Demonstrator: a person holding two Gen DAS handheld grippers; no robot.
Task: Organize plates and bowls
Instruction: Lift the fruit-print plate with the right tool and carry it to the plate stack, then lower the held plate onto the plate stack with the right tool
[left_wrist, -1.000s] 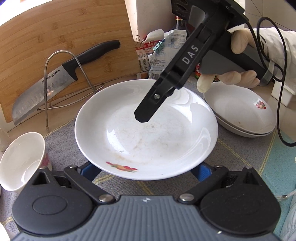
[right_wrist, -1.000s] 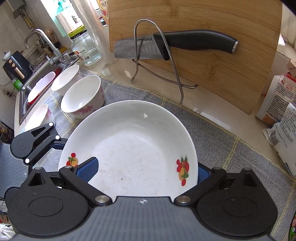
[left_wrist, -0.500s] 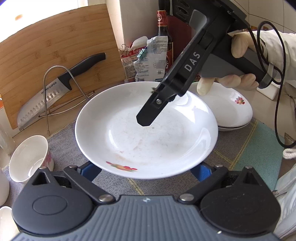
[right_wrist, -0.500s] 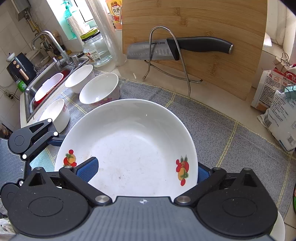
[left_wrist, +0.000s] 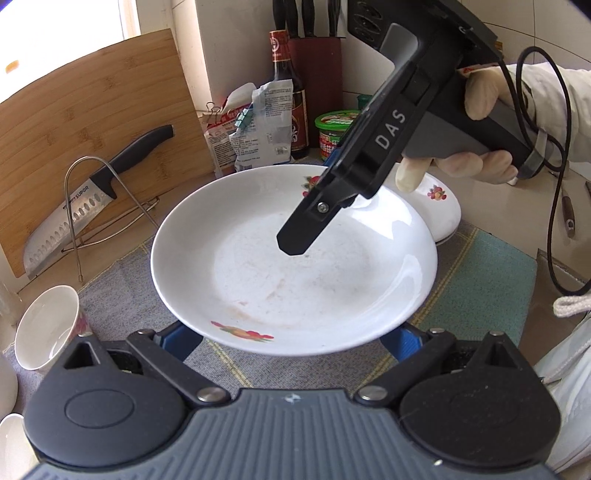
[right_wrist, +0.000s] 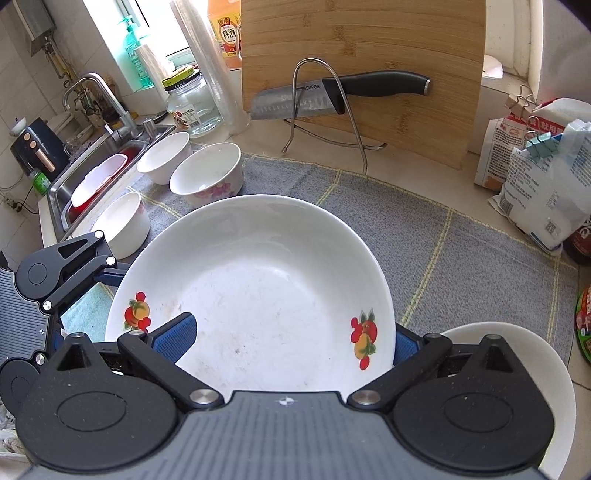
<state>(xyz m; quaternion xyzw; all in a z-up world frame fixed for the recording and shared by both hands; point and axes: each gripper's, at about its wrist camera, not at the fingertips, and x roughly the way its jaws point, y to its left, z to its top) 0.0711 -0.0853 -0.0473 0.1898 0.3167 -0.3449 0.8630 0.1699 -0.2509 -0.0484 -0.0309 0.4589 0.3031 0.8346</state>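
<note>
Both tools carry one round white fruit-print plate (left_wrist: 295, 258) above the bench: left tool (left_wrist: 291, 343) spread beneath it, right tool (right_wrist: 291, 343) pinching its rim, heading toward stacked white plates (left_wrist: 441, 206) at two o'clock, presumably to add it.

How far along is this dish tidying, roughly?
Roughly partway. Looks done: a small stack of fruit-patterned plates sits at the mat's right end. In hand: another fruit-patterned plate is up off the grey mat, between the left hand-held gripper and the right hand-held gripper, close to that stack. Left: three bowls standing loose near the sink.
</note>
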